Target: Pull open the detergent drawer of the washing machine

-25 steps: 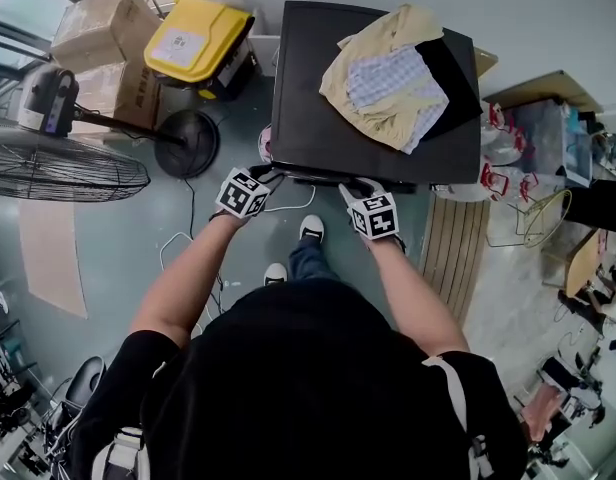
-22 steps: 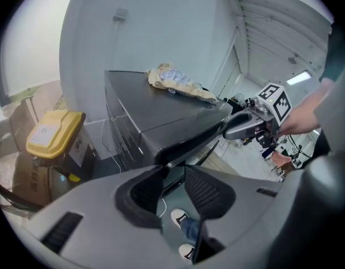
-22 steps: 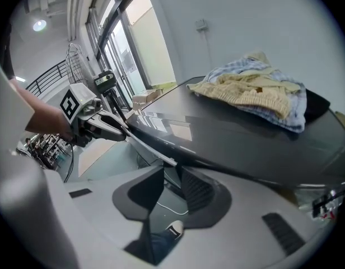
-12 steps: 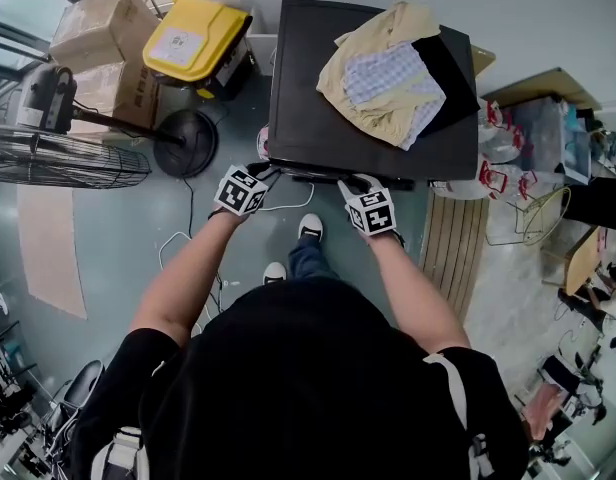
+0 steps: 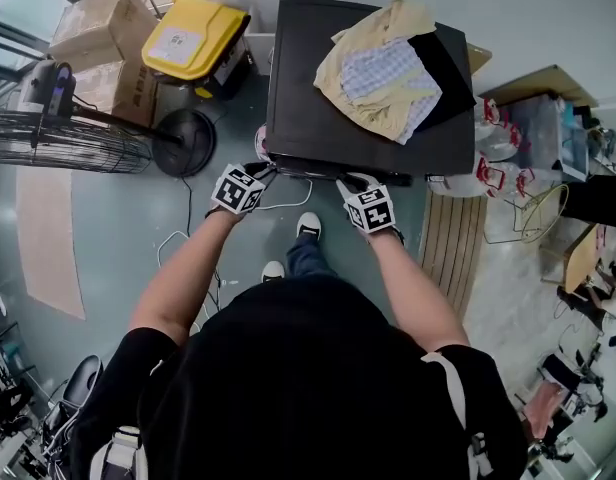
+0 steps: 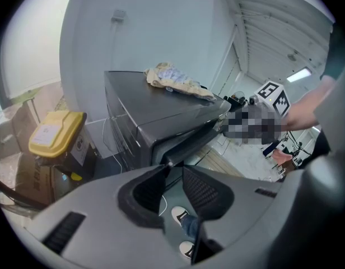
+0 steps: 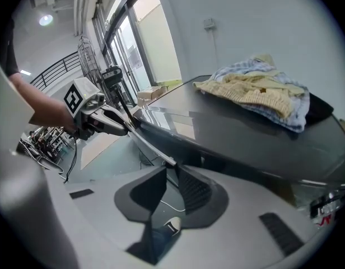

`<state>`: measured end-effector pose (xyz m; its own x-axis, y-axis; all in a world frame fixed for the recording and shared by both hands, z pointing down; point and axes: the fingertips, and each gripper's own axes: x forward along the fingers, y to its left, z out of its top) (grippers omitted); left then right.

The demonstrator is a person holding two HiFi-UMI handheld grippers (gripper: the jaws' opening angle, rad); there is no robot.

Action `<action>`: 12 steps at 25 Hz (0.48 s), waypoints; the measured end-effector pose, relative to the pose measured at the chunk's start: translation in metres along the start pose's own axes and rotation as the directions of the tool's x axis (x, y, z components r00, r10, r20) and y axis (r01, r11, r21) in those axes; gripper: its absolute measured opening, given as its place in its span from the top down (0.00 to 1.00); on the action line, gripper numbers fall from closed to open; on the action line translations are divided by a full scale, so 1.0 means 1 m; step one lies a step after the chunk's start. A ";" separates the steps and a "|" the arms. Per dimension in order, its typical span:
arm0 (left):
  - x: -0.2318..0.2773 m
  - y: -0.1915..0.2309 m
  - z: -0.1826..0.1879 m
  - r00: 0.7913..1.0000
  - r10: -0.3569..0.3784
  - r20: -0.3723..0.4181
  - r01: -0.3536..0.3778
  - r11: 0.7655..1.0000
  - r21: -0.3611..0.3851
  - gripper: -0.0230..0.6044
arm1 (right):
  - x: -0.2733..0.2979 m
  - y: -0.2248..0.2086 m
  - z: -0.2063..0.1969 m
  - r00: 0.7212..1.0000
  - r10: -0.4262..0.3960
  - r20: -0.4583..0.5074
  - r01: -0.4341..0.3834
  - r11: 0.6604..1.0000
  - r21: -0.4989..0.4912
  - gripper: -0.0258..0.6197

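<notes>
left gripper (image 6: 173, 166) and right gripper (image 7: 173, 167) fingers both pinch, seemingly, one drawer (image 7: 152, 149).

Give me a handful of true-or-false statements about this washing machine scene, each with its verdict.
1. A pile of clothes lies on top of the washing machine. True.
2. The yellow-lidded bin stands to the machine's right in the head view. False: it stands to the left.
3. The left gripper and the right gripper are both at the machine's front top edge. True.
4. The right gripper is wide open. False: it is shut at that edge.
5. The fan sits on top of the machine. False: it stands on the floor to the left.
</notes>
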<state>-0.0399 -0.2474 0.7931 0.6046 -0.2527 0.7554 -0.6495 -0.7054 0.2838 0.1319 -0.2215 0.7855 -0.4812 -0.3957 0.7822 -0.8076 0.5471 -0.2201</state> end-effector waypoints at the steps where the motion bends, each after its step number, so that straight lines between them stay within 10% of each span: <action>1: 0.000 -0.002 -0.002 1.000 -0.002 0.000 0.002 1.000 -0.001 0.80 | -0.001 0.001 -0.002 1.000 0.003 -0.001 -0.003 1.000 -0.001 0.86; 12: -0.011 -0.031 -0.028 0.999 -0.030 -0.024 0.030 0.999 0.016 0.81 | -0.015 0.022 -0.033 1.000 0.008 -0.028 -0.008 1.000 -0.004 0.86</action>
<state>-0.0400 -0.2042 0.7928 0.6121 -0.2153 0.7609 -0.6237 -0.7230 0.2972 0.1326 -0.1793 0.7881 -0.4776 -0.3705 0.7966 -0.8026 0.5528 -0.2241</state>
